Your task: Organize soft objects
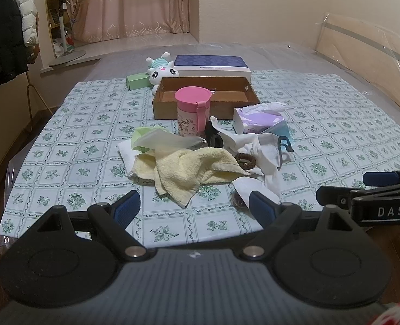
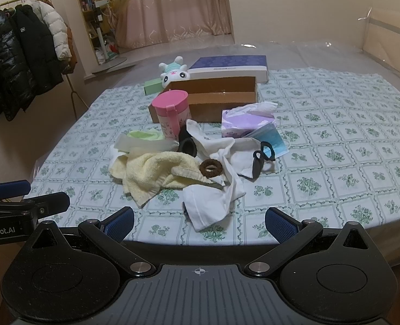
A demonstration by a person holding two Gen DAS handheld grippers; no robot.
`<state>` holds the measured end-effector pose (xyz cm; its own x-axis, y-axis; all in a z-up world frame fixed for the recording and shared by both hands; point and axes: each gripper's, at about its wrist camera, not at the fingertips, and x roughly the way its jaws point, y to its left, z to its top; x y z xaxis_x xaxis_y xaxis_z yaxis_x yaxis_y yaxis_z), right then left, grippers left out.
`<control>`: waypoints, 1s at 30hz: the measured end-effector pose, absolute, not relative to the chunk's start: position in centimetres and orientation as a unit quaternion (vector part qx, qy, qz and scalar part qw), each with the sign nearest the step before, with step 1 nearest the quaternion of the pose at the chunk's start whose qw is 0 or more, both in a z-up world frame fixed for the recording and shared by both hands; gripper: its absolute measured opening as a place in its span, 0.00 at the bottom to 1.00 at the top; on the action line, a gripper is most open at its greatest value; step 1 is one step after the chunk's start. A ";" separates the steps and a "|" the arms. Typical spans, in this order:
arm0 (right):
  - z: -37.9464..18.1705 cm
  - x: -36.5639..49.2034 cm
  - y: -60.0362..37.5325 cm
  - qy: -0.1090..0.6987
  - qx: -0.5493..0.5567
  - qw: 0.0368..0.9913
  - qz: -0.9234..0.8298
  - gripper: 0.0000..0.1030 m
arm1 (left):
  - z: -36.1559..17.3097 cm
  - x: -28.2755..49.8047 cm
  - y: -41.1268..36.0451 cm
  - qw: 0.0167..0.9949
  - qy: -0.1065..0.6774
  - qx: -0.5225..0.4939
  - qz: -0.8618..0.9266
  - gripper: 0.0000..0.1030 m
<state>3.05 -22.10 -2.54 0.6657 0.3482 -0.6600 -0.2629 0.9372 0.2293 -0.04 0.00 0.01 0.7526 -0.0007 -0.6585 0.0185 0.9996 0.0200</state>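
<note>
Both grippers hang at the near edge of the bed, jaws spread wide and holding nothing: the left gripper (image 1: 194,208) sits low with its blue pads (image 1: 125,207) apart, and the right gripper (image 2: 200,220) beside it is just as wide. Straight ahead of both lies the heap of soft things on the patterned cloth (image 1: 335,124). Nearest the left is the yellow towel (image 1: 186,173), crumpled, one corner trailing toward the gripper, its bulk running roughly left to right. Nearest the right is the white cloth (image 2: 213,203), a folded lump just beyond the pads, stretching away from the gripper up toward the tissue pack (image 2: 243,122). A brown hair tie (image 2: 210,168) rests where towel and cloth meet, and a black clip (image 2: 259,159) lies on the white fabric further right. Behind the pile stands the pink cup (image 1: 192,111), and behind that the open cardboard box (image 1: 205,97), apparently empty. My read: nothing sorted yet, and each hand has its own piece dead ahead, the white cloth closest of all
</note>
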 end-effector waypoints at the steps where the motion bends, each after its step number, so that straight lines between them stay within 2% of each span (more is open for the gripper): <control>1: -2.5 3.0 -22.1 0.373 0.058 0.911 0.168 1.00 | 0.0 0.0 0.0 0.936 0.352 0.013 -0.005 0.84; 10: -3.5 3.3 -22.9 0.366 0.071 0.912 0.170 1.00 | 1.2 -0.5 -0.9 0.936 0.352 0.010 0.000 0.83; 14: -3.9 3.8 -23.7 0.356 0.080 0.914 0.177 1.00 | -0.6 0.3 -0.6 0.936 0.353 0.009 0.002 0.83; 22: -5.0 4.8 -25.4 0.351 0.092 0.912 0.190 0.99 | -1.0 0.1 -0.2 0.937 0.349 0.010 0.020 0.83; 26: -5.4 5.4 -26.1 0.342 0.096 0.914 0.197 0.88 | -1.3 0.4 -0.2 0.937 0.347 0.015 0.027 0.81; 30: -5.7 6.3 -26.6 0.335 0.109 0.914 0.201 0.86 | -1.7 1.0 -0.2 0.939 0.341 0.020 0.028 0.81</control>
